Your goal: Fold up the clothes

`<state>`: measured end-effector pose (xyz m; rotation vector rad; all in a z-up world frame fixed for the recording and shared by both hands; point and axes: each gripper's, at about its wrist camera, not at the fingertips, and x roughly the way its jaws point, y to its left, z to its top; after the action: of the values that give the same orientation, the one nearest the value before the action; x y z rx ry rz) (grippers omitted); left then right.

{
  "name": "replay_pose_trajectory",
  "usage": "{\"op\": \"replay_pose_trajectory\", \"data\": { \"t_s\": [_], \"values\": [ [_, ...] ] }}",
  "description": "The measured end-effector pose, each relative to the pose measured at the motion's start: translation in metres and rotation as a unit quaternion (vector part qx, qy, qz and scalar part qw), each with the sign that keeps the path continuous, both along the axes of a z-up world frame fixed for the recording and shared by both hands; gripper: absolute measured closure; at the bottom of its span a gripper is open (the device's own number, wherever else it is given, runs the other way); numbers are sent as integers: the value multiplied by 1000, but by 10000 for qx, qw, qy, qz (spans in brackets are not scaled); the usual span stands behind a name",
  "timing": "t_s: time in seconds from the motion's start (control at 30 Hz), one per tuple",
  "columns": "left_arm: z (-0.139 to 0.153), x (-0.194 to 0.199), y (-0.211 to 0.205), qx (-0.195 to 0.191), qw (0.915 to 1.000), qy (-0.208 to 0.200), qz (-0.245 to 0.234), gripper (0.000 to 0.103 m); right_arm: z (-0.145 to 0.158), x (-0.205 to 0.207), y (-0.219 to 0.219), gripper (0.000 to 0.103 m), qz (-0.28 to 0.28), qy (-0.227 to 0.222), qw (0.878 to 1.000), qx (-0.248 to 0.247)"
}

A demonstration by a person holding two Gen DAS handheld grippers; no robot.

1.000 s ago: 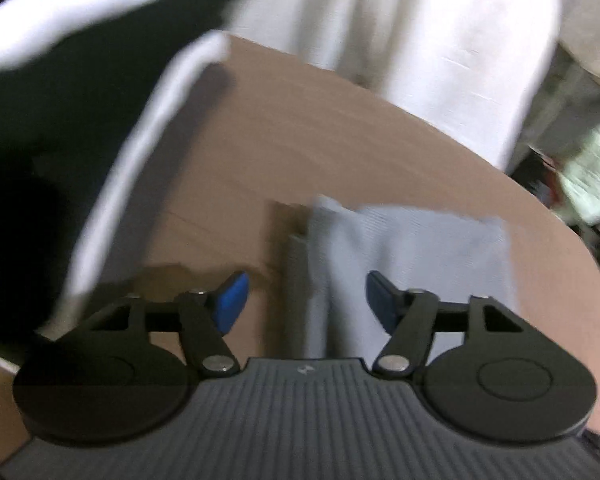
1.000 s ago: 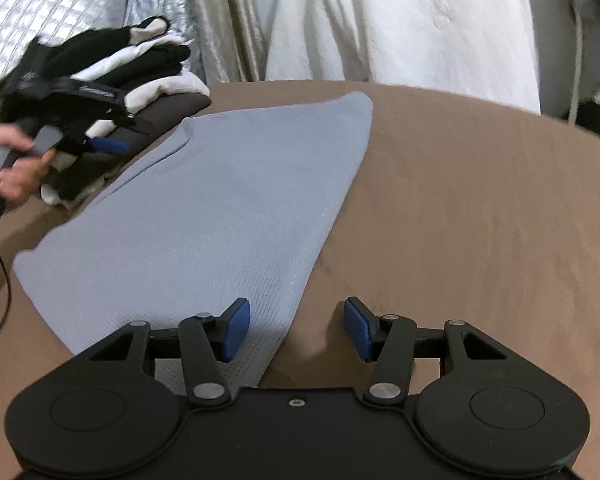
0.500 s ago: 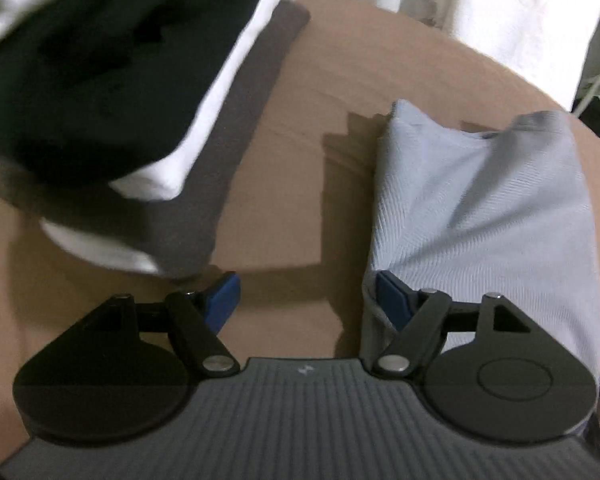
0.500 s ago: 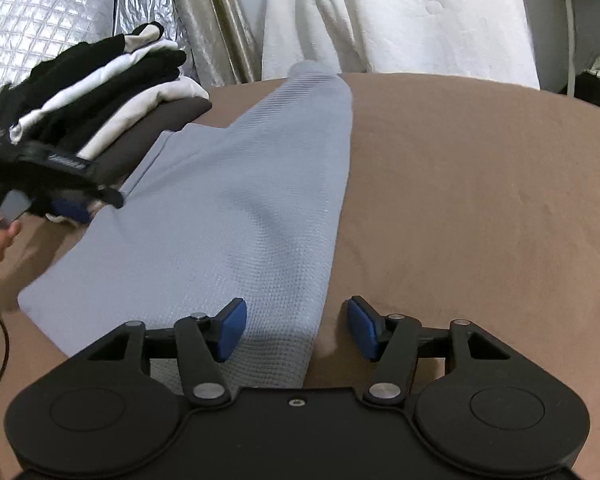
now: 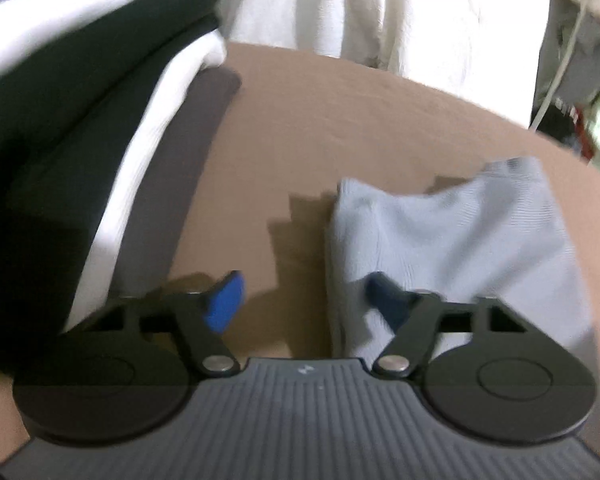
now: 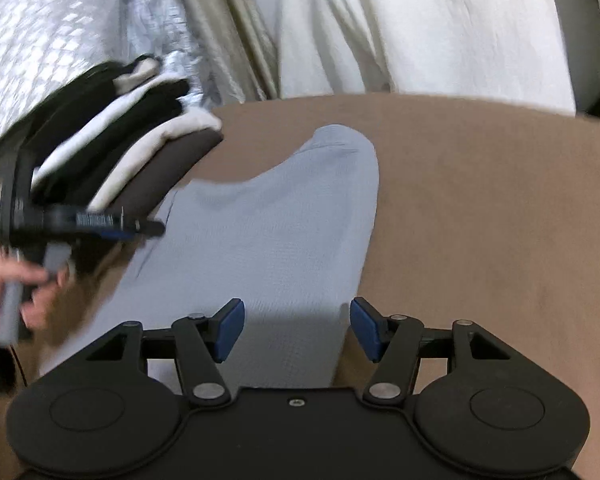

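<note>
A light grey-blue knit garment [image 6: 276,240] lies folded on the brown table [image 6: 480,208]; it also shows in the left wrist view [image 5: 452,240]. My left gripper [image 5: 304,300] is open and empty at the garment's left edge, with its right finger over the cloth. It shows from the side in the right wrist view [image 6: 112,226]. My right gripper [image 6: 296,330] is open and empty, straddling the garment's near right edge.
A stack of folded black, white and dark brown clothes [image 6: 112,152] stands on the table left of the garment, also in the left wrist view [image 5: 100,140]. White fabric [image 6: 420,28] and a silver quilted sheet [image 6: 40,48] hang behind the table.
The garment's far end has been drawn in and folded narrower. My right gripper moved forward over its near edge. My left gripper shifted along its left edge.
</note>
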<state>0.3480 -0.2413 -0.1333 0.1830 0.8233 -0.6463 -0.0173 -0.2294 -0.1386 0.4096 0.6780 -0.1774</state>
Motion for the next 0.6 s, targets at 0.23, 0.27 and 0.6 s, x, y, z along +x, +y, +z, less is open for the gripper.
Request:
{"op": "replay_pose_trajectory", "data": {
  "t_s": [0.23,0.27,0.6],
  "values": [
    [-5,29,-14,463,9972,-219,554,79,-31,53,-53,39,-1256,111,9916,290],
    [-4,30,-10,347,9977,-126,575,79,-32,47,-55,39,-1321,36,9903,423],
    [28,-29,14,-366,9982,261,-409,52,-45,-10,-29,38,-489,-201,9893,1358]
  ]
}}
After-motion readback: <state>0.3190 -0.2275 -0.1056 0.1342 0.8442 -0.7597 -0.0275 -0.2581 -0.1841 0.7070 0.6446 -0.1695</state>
